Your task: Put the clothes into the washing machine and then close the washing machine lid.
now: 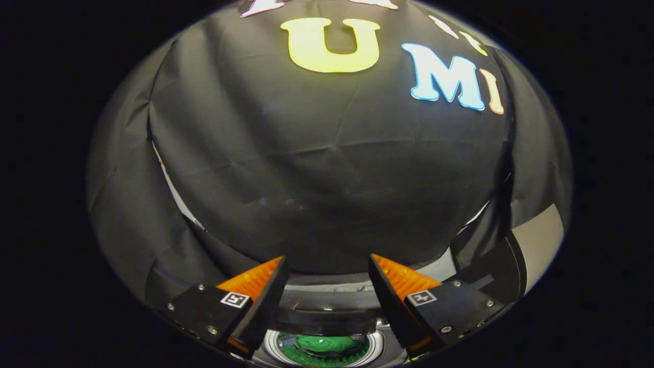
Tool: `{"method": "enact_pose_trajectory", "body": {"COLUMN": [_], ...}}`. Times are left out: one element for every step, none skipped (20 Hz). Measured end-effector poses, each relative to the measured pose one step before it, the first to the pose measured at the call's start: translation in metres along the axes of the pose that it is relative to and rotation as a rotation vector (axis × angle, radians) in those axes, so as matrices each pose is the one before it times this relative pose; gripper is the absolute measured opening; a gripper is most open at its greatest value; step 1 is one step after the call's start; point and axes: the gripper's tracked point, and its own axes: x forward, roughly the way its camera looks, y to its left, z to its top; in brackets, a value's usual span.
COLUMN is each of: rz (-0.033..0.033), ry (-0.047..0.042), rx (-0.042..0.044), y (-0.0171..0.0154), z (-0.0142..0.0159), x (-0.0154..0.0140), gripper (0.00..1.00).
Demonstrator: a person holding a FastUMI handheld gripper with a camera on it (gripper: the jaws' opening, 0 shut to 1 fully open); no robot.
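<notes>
Presently: gripper (327,266), fingers spread apart, empty. Washing machine (327,301) below, between the fingers; its round drum (286,352) open, green clothes (327,343) inside.

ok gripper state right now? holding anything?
Gripper: open, fingers spread apart with nothing between them, above the washing machine drum, where a green garment lies.

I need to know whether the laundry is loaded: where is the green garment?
In the gripper view, the green garment lies inside the washing machine drum, low between the open gripper fingers.
</notes>
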Motion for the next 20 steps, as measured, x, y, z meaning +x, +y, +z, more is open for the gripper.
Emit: {"method": "enact_pose_trajectory", "body": {"rz": [0.00409, 0.00237, 0.00136, -0.00237, -0.00408, -0.00395, -0.00124, -0.00132, 0.00052, 0.00070, 0.00253, 0.00365, 0.00335, 0.00063, -0.00164, -0.00299, -0.00212, -0.00029, 0.00222, 0.00229], "ry": [0.01724, 0.00767, 0.00505, -0.00187, -0.00272, -0.00151, -0.00605, -0.00797, -0.00840, -0.00909, -0.00900, -0.00670, -0.00385, -0.00392, 0.00014, -0.00002, -0.00281, -0.00993, -0.00701, -0.00198], "rx": [0.00414, -0.00256, -0.00200, -0.00108, -0.00202, 0.00002, -0.00153, 0.00063, -0.00132, 0.00014, -0.00112, -0.00106, 0.00016, 0.00031, 0.00109, -0.00023, -0.00191, -0.00064, -0.00254, 0.00012], "y": [0.00133, 0.00036, -0.00105, -0.00226, -0.00077, 0.00006, -0.00028, -0.00023, 0.00021, 0.00097, 0.00084, 0.00031, 0.00032, -0.00068, -0.00036, 0.00047, 0.00028, 0.00059, -0.00026, 0.00067], "z": [-0.00139, -0.00101, -0.00038, 0.00078, -0.00149, -0.00027, -0.00040, -0.00390, -0.00305, -0.00385, -0.00109, -0.00135, -0.00148, -0.00277, -0.00219, -0.00203, -0.00256, -0.00203, -0.00052, -0.00415], "x": [-0.00129, 0.00182, 0.00022, 0.00068, -0.00001, -0.00147, -0.00213, -0.00338, -0.00442, -0.00374, -0.00346, -0.00100, -0.00229, -0.00085, -0.00269, -0.00259, -0.00250, -0.00192, -0.00234, -0.00173], "gripper": [0.96, 0.96, 0.96, 0.97, 0.96, 0.96, 0.96, 0.97, 0.96, 0.96, 0.96, 0.96, 0.96, 0.96, 0.96, 0.96, 0.96, 0.96, 0.96, 0.96]}}
